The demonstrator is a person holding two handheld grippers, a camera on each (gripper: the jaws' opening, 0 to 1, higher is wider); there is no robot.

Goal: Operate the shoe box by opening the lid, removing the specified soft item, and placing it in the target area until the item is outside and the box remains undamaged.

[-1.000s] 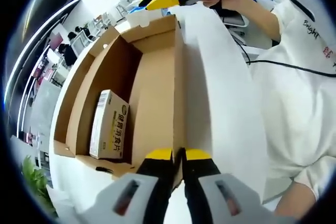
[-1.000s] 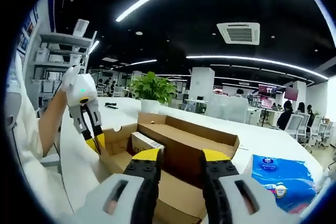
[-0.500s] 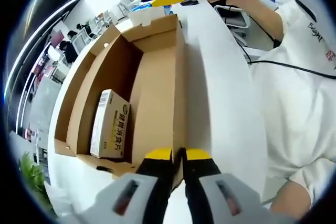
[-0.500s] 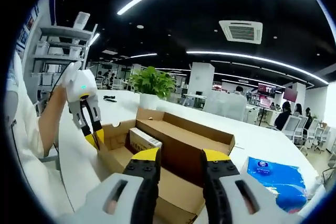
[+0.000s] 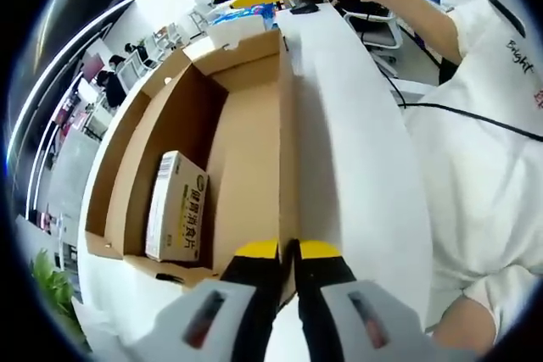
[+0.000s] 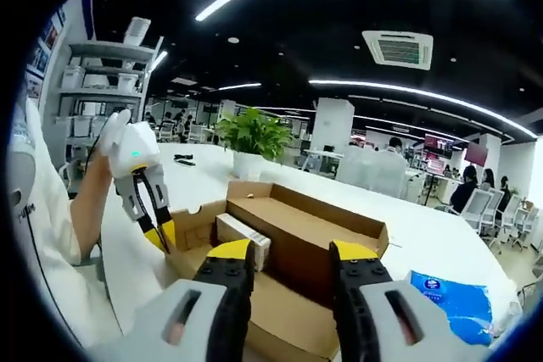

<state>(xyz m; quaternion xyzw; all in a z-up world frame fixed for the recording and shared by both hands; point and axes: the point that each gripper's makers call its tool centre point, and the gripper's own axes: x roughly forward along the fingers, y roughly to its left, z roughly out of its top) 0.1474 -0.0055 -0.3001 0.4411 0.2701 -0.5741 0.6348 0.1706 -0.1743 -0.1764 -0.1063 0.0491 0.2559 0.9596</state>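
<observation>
Left gripper [image 5: 288, 249] still clamped on shoe box [image 5: 254, 142] wall; right gripper [image 6: 293, 253] still parted, lifted slightly higher above it.

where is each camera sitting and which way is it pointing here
Left gripper view: rides the left gripper, jaws shut on the box wall, looking along the open shoe box at the small carton; the person's torso and arm show.
Right gripper view: rides the open right gripper, above the box's far end, facing the office; the left hand shows.
Shared: box, carton, blue packet, opposite gripper.
</observation>
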